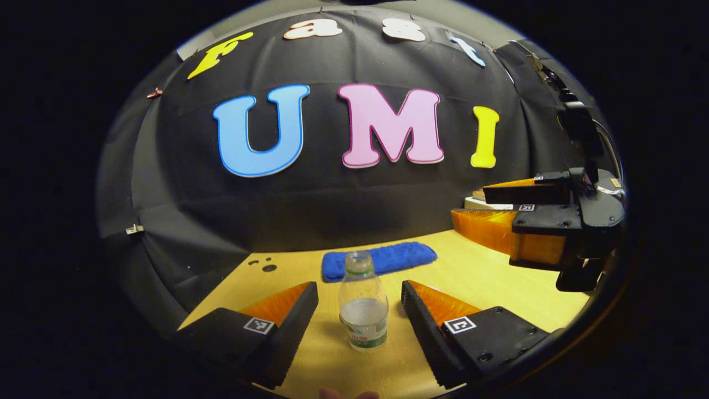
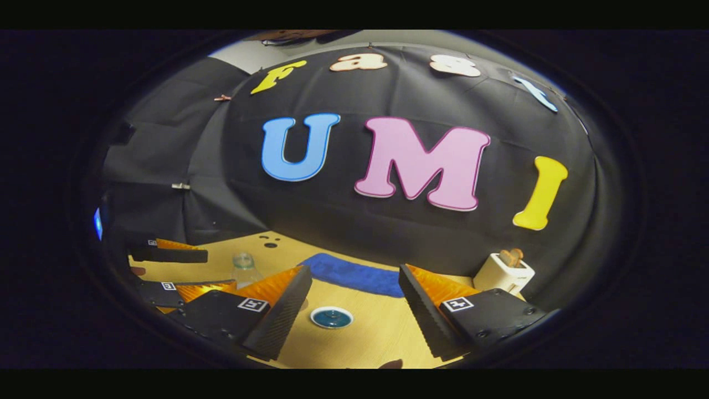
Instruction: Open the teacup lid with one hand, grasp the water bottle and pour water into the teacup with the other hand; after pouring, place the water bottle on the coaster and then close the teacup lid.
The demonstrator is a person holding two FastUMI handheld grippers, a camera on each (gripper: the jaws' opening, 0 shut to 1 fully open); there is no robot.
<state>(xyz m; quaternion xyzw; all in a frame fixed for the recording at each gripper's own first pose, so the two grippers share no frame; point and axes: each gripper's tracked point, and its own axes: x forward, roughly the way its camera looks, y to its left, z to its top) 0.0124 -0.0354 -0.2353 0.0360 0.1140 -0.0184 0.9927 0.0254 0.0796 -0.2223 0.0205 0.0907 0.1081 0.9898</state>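
Flanking the upright water bottle (image 1: 363,307), the left tool (image 1: 360,310) is gaping without touching; a blue cloth (image 1: 379,259) is lying behind. Right tool (image 2: 352,305) is spreading open above the coaster (image 2: 331,317).

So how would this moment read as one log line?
left gripper: open, astride bottle | right gripper: open, above coaster | towel: behind

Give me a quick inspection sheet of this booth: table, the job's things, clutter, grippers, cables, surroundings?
Surface: wooden table, small dark holes near its back edge.
Job's things: water bottle upright, partly filled, between the left gripper fingers, untouched; round blue coaster ahead of the right gripper.
Clutter: blue towel; white toaster holding bread.
Grippers: both open.
Cables: nothing seen.
Surroundings: black cloth wall.
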